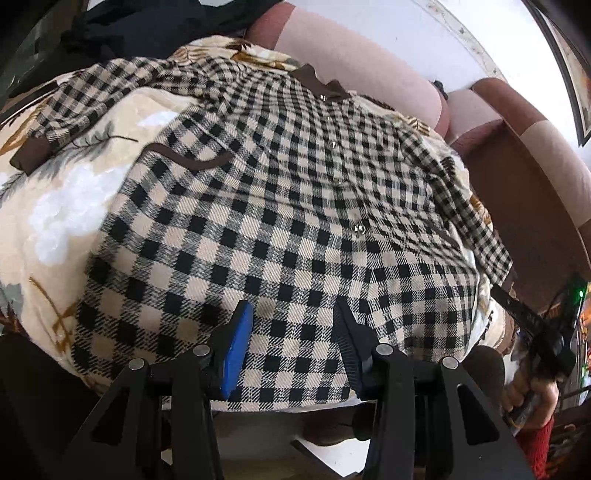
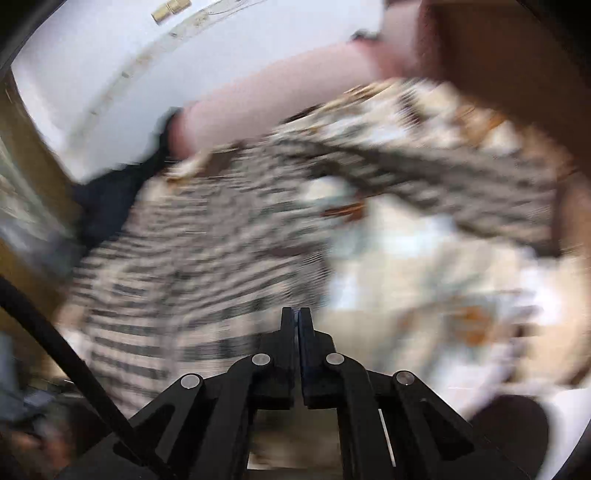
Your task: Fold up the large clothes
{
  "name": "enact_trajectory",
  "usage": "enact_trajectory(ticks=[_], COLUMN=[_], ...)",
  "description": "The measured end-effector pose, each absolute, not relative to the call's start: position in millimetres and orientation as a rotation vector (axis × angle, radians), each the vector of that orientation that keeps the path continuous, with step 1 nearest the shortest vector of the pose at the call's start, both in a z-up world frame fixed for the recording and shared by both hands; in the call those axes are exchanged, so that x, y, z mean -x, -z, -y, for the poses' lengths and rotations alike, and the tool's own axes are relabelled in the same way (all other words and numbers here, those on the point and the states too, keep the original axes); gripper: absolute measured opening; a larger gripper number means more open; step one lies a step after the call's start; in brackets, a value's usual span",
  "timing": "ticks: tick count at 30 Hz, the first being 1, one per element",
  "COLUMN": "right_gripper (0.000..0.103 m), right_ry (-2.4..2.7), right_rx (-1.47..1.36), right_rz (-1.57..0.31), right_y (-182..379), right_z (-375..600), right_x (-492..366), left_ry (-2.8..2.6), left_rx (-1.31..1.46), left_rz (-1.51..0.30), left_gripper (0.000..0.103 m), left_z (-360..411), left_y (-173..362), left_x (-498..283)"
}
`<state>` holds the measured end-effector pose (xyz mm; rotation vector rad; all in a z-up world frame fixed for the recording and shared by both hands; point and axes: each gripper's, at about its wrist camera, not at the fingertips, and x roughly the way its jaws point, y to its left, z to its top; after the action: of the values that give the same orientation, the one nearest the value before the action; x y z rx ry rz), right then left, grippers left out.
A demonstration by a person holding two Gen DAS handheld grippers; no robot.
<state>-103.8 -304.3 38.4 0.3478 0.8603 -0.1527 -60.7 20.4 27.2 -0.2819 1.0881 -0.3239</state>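
Note:
A black-and-beige checked shirt [image 1: 280,206] lies spread flat, front up, with its brown collar [image 1: 321,83] at the far end and a brown-cuffed sleeve [image 1: 29,157] out to the left. My left gripper [image 1: 291,302] stands open just over the near hem, and the cloth lies flat between its fingers, not pinched. The right wrist view is blurred. In it the shirt [image 2: 207,266] lies ahead to the left, and my right gripper [image 2: 297,312] is shut with nothing visible between its jaws. The right gripper [image 1: 496,291] also shows beside the shirt's right sleeve, held by a hand [image 1: 532,391].
A cream floral blanket [image 1: 74,206] covers the surface under the shirt. A pink and brown sofa back [image 1: 351,48] rises behind, with a white wall above it. A dark garment [image 1: 147,26] lies at the far left.

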Motion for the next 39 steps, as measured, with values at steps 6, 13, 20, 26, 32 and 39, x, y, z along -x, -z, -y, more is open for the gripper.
enact_trajectory(ticks=[6,13,20,26,32,39], right_gripper=[0.053,0.011,0.008,0.017,0.066,0.066], right_ry=[-0.058,-0.170,-0.191,0.100,0.475,0.592], right_rx=[-0.546,-0.573,-0.559,-0.620,-0.713,-0.736], right_rz=[-0.877,-0.970,-1.032,-0.903,-0.691,-0.652], right_y=[-8,24,1,-9,-15,0], right_z=[304,265,275,363,476,520], right_x=[107,67,111,140,143,112], left_ry=[0.346,0.341,0.433,0.531,0.479,0.438], left_rx=[0.263,0.237,0.170,0.079,0.117,0.164], left_rz=[-1.103,-1.103,-1.074,-1.094,-1.113,-1.156], left_gripper=[0.044,0.044,0.053,0.053,0.053,0.053], left_z=[-11,-6,32,78,68,55], left_y=[-22,-28,-42,-35,-31,-24], left_x=[58,55,39,44,45,42])
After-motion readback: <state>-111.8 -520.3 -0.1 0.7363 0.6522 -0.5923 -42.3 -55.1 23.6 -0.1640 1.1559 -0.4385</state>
